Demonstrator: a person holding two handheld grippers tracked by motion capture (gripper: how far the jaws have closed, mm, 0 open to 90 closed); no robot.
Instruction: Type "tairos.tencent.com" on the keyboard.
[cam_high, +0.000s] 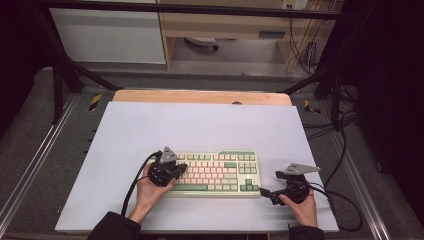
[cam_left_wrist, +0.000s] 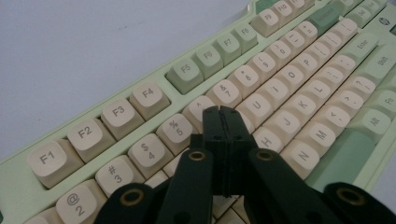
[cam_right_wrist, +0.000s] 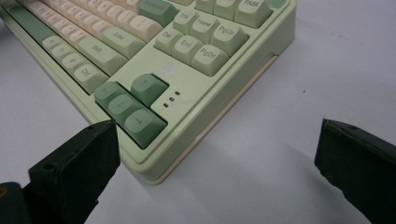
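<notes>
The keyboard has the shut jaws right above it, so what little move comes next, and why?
Probably a small dip of the left gripper. Its jaws are shut into one tip over the letter keys of the keyboard, near the 6 key, like a finger ready to press.
</notes>
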